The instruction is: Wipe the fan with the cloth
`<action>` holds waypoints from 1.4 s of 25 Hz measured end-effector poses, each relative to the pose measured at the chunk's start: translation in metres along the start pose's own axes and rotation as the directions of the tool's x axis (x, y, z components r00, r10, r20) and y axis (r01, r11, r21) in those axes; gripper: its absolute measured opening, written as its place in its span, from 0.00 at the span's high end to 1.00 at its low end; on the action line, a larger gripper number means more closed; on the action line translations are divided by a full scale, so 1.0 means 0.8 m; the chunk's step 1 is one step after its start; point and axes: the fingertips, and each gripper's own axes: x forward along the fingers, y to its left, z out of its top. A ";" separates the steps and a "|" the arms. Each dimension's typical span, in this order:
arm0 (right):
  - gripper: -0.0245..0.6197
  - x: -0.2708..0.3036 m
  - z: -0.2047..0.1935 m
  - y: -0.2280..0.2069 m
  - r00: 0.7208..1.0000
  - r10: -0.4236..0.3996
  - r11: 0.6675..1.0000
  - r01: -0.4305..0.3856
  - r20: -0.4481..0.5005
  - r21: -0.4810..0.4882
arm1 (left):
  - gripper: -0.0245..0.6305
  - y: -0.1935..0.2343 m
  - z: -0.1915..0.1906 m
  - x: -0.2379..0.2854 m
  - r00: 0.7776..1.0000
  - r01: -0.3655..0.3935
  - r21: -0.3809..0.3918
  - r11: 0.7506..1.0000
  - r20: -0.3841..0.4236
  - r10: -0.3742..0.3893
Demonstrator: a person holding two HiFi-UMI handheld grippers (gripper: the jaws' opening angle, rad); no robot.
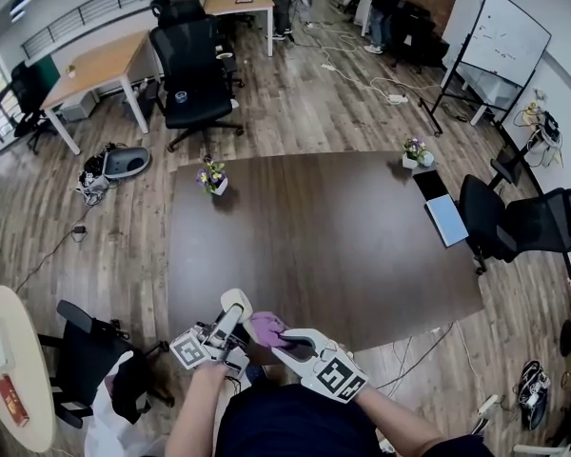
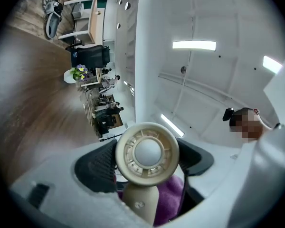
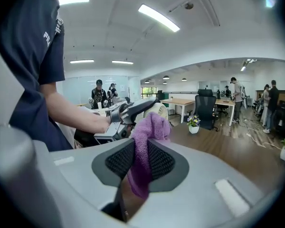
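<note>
In the head view both grippers are raised close to my body at the near edge of the dark brown table (image 1: 333, 236). My left gripper (image 1: 230, 324) is shut on a small cream handheld fan (image 1: 236, 305). In the left gripper view its round head (image 2: 147, 152) faces the camera between the black pads, tilted up toward the ceiling. My right gripper (image 1: 284, 335) is shut on a purple cloth (image 1: 265, 327), pinched between its pads (image 3: 159, 160). The bunched cloth (image 3: 149, 132) stands just in front of the fan (image 3: 156, 109) and shows behind the fan's handle as a purple patch (image 2: 173, 196).
Two small flower pots stand on the table, one at the far left (image 1: 212, 176) and one at the far right (image 1: 416, 150). A laptop (image 1: 446, 219) lies at the right edge. Black office chairs stand behind (image 1: 192, 74) and to the right (image 1: 514, 222). People stand at the far desks.
</note>
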 end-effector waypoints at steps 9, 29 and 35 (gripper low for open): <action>0.82 -0.021 0.076 -0.037 0.990 -0.099 0.993 0.105 0.103 -0.056 | 0.39 -0.041 -0.044 0.015 0.990 0.122 -0.014 0.992 -0.065 -0.122; 0.82 -0.015 0.060 -0.027 0.993 -0.110 0.989 0.113 0.036 -0.093 | 0.39 -0.084 0.015 0.011 0.963 0.186 -0.029 0.982 0.203 -0.176; 0.82 -0.015 0.055 -0.014 0.992 -0.121 0.989 0.123 0.036 -0.080 | 0.39 -0.082 0.040 -0.001 0.943 0.165 -0.030 0.986 0.299 -0.149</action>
